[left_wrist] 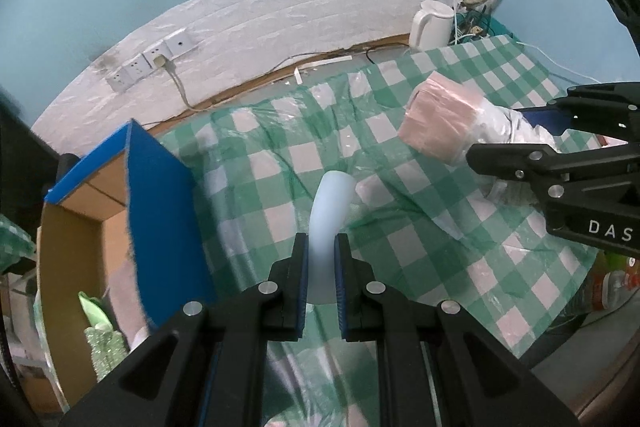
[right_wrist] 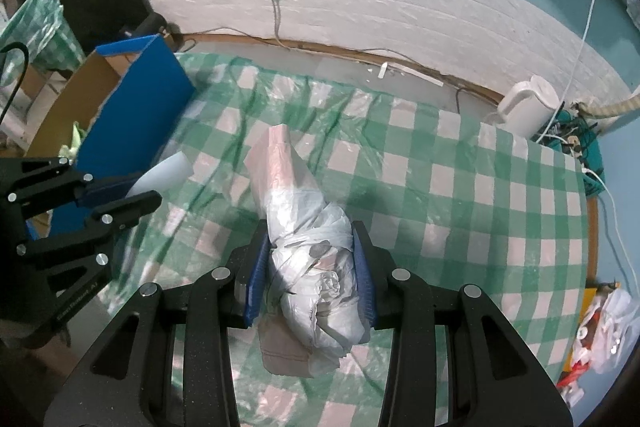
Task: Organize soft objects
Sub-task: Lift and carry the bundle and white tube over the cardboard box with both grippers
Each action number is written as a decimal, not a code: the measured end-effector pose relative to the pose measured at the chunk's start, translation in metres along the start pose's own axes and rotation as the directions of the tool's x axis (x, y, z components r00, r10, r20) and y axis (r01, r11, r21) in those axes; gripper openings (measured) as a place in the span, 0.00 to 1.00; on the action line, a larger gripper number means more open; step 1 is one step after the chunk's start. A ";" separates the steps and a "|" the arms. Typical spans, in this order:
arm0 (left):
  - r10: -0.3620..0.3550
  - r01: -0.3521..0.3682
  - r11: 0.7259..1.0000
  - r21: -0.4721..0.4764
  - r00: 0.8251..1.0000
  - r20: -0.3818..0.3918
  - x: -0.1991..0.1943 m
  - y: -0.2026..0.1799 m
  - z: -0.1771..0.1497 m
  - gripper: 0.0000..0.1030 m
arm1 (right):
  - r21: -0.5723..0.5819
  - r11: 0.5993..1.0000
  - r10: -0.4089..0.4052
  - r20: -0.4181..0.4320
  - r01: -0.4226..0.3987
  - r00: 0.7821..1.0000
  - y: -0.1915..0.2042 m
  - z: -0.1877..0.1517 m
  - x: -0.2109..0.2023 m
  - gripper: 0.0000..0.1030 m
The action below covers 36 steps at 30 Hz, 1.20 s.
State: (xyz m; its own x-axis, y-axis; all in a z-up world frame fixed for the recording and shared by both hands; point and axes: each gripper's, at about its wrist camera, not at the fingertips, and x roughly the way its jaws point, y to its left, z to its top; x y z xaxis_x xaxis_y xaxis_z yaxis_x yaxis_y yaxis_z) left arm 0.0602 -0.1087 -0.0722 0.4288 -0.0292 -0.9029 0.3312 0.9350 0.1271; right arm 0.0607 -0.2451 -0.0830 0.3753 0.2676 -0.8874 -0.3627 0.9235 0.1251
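Left gripper (left_wrist: pixel 321 267) clamps the pale blue foam strip (left_wrist: pixel 329 215) above the checked tablecloth (left_wrist: pixel 400 227). Right gripper (right_wrist: pixel 312 267) clamps the plastic-wrapped pink bundle (right_wrist: pixel 296 211). Blue cardboard box (right_wrist: pixel 132 107) sits at 10 o'clock in the right wrist view.

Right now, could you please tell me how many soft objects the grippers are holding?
2: a pale blue foam piece in the left gripper, a plastic-wrapped pink bundle in the right gripper. The cardboard box may hide more.

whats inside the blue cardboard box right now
The blue box is open at the top. The left wrist view shows something light green and something pale pink inside. Its blue wall hides the rest, so the remaining contents cannot be seen.
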 end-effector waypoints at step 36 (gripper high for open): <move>0.106 -0.101 0.990 -0.097 0.993 0.048 -0.055 0.082 -0.055 0.12 | -0.159 0.982 0.111 0.017 -0.107 0.994 0.122 0.031 -0.015 0.37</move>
State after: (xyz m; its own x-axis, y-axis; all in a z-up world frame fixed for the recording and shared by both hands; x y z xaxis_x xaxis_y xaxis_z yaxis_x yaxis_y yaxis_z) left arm 0.0176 -0.0108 -0.0350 0.5015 0.0529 -0.8635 0.2032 0.9630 0.1770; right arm 0.0373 -0.1282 -0.0412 0.3468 0.3729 -0.8606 -0.5315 0.8341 0.1472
